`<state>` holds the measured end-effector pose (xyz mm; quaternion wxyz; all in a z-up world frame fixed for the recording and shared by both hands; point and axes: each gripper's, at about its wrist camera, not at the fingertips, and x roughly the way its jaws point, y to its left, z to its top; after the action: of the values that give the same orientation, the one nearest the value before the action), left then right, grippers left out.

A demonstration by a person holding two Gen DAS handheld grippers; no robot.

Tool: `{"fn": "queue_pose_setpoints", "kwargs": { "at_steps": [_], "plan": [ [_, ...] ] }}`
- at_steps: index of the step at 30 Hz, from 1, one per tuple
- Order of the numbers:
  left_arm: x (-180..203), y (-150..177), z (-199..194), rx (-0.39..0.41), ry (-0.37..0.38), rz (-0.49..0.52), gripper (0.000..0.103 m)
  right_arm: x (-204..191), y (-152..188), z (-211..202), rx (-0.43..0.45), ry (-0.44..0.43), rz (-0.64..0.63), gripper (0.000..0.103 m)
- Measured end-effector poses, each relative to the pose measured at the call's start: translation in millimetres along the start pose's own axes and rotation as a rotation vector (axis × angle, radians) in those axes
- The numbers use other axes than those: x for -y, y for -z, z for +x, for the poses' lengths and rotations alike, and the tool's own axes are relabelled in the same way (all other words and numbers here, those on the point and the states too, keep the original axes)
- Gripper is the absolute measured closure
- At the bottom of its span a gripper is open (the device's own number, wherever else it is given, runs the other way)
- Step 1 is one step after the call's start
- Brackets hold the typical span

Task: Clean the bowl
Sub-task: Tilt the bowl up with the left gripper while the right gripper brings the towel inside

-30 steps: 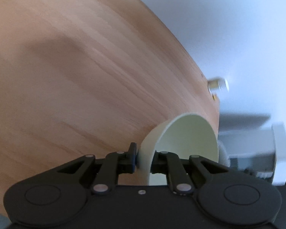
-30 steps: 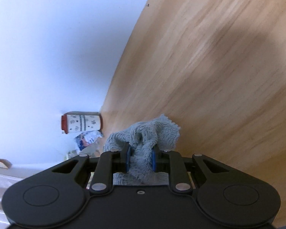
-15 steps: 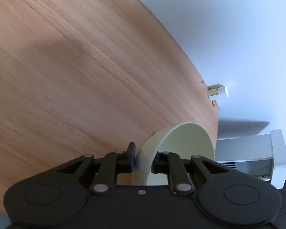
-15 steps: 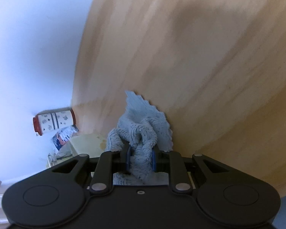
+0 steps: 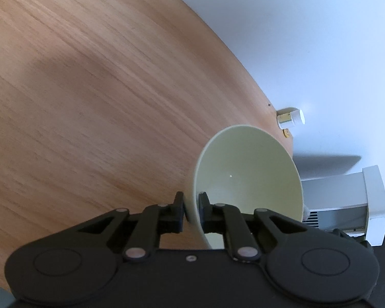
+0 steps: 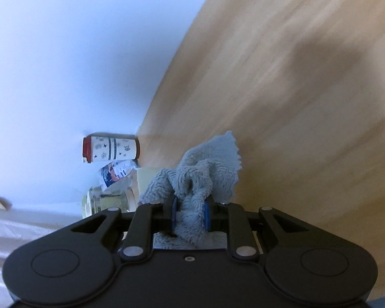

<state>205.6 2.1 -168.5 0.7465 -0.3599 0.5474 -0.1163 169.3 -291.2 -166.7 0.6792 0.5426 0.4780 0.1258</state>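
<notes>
**Bowl pinched, cloth gripped, wipe not yet begun**

Left gripper: jaws nearly shut, clamped on wall of bowl, one finger inside, one outside. Bowl tilted, above table near its right edge. Right gripper: clamped tight on cloth, wad bunched ahead of fingers. Step judged: bringing cloth to bowl. Next needs wad pressed into interior. Bottle at table edge seen in left view only; cup in right view only.

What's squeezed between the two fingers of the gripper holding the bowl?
In the left wrist view, the left gripper has the pale bowl wall between its fingers: one finger outside, one inside. Its jaws are closing on it.
</notes>
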Motion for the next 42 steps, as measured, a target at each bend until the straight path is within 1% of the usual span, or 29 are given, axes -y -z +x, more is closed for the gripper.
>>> {"fn": "queue_pose_setpoints", "kwargs": {
  "at_steps": [5, 9, 13, 16, 18, 21, 24, 26, 27, 28, 29, 32, 34, 38, 39, 42],
  "plan": [
    [5.2, -0.1, -0.8, -0.020, 0.020, 0.033, 0.092, 5.6, -11.6, 0.8, -0.013, 0.012, -0.022, 0.080],
    [9.1, 1.7, -0.9, -0.047, 0.031, 0.060, 0.092, 12.4, -19.6, 8.2, -0.058, 0.032, -0.040, 0.080],
    [12.5, 3.0, -1.1, -0.056, -0.002, 0.081, 0.092, 19.7, -20.8, 21.1, -0.103, 0.044, -0.028, 0.080],
    [12.8, 4.3, 0.4, -0.070, -0.021, 0.085, 0.092, 20.5, -19.5, 21.9, -0.126, 0.054, -0.036, 0.080],
    [14.3, 5.0, 0.7, -0.073, -0.025, 0.093, 0.092, 19.0, -19.9, 17.3, -0.121, 0.046, -0.043, 0.080],
    [19.3, 5.2, 4.2, -0.085, -0.025, 0.113, 0.092, 13.0, -25.1, 2.1, -0.095, -0.003, -0.033, 0.080],
    [23.5, 6.2, 8.4, -0.095, -0.023, 0.124, 0.092, 1.2, -33.1, -8.3, -0.074, -0.059, -0.053, 0.080],
    [25.8, 7.4, 10.8, -0.104, -0.005, 0.129, 0.092, -5.5, -37.5, -12.4, -0.072, -0.086, -0.069, 0.080],
    [26.6, 8.1, 10.6, -0.106, 0.002, 0.133, 0.092, -6.5, -37.3, -11.9, -0.077, -0.077, -0.077, 0.080],
    [28.2, 8.6, 10.9, -0.110, 0.010, 0.142, 0.092, -6.9, -36.5, -7.4, -0.098, -0.049, -0.099, 0.080],
    [29.8, 9.1, 11.2, -0.113, 0.017, 0.150, 0.092, -5.2, -35.8, -6.8, -0.105, -0.047, -0.096, 0.080],
    [34.6, 11.0, 12.3, -0.123, 0.041, 0.169, 0.092, 9.0, -34.4, 1.1, -0.127, -0.052, -0.026, 0.080],
    [36.2, 12.3, 13.0, -0.126, 0.042, 0.174, 0.091, 22.5, -31.2, 9.0, -0.153, -0.054, 0.024, 0.080],
    [36.8, 13.9, 10.8, -0.125, 0.036, 0.184, 0.088, 33.6, -24.6, 22.2, -0.209, -0.019, 0.022, 0.080],
    [37.3, 14.1, 11.6, -0.125, 0.032, 0.185, 0.088, 34.8, -24.8, 22.1, -0.212, -0.018, 0.022, 0.080],
    [39.5, 15.7, 13.7, -0.128, 0.005, 0.196, 0.088, 42.5, -23.3, 31.1, -0.241, 0.005, 0.032, 0.080]
  ]
}}
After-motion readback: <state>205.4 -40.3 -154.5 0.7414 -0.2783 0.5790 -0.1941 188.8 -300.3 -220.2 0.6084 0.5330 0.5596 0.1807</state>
